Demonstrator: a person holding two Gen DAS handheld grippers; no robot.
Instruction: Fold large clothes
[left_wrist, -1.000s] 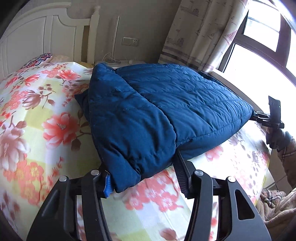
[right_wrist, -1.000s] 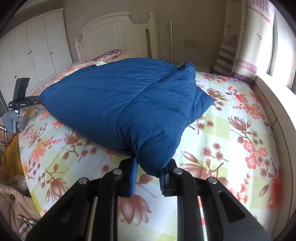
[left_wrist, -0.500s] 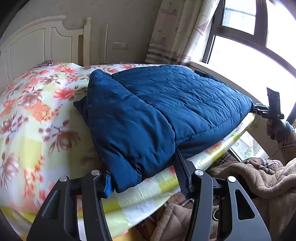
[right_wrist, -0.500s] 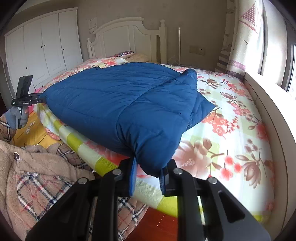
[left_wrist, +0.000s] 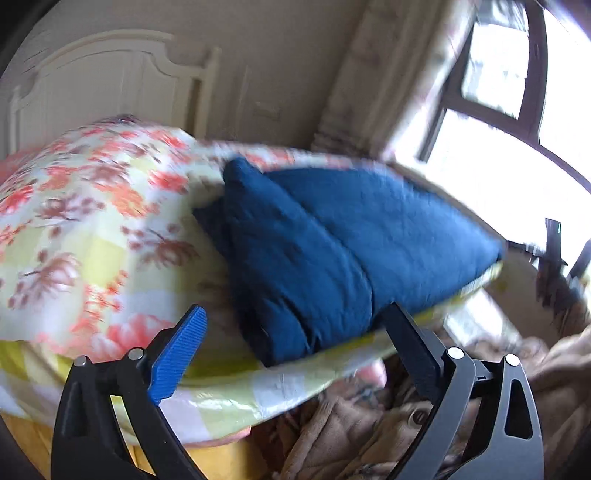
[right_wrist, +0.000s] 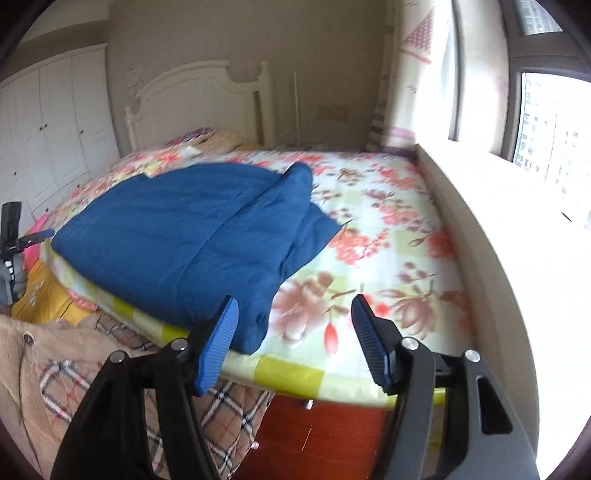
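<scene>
Jacket (left_wrist: 332, 251): dark blue, quilted, folded into a thick bundle. It is laid on the bed (left_wrist: 92, 229), along the foot edge, with one corner reaching the edge nearest each camera. In the right wrist view the jacket (right_wrist: 192, 243) is seen with a folded sleeve or flap raised along its top right side.

Left gripper (left_wrist: 295, 325): jaws are spread wide and are opening. The jacket's near corner is seen between the fingers, but no pad is pressed on it; nothing is held. One blue ribbed pad (left_wrist: 177, 354) is shown at left. The same gripper is glimpsed at the far left of the right wrist view, beside the jacket's far corner.

Right gripper (right_wrist: 293, 321): jaws are parted and are opening. The jacket's near corner is placed just beside the left pad (right_wrist: 218, 343); whether they touch cannot be told. The bedcover is seen through the gap. Nothing is gripped.

Bed: covered by a floral sheet in pink, yellow and white; a white headboard (right_wrist: 207, 103) is set at the far end.

Surroundings: a plaid garment (right_wrist: 122, 373) is heaped below the bed's foot; a window (right_wrist: 546, 122) and curtain (right_wrist: 413, 74) are placed at right; a white wardrobe (right_wrist: 48, 129) is placed at left.
</scene>
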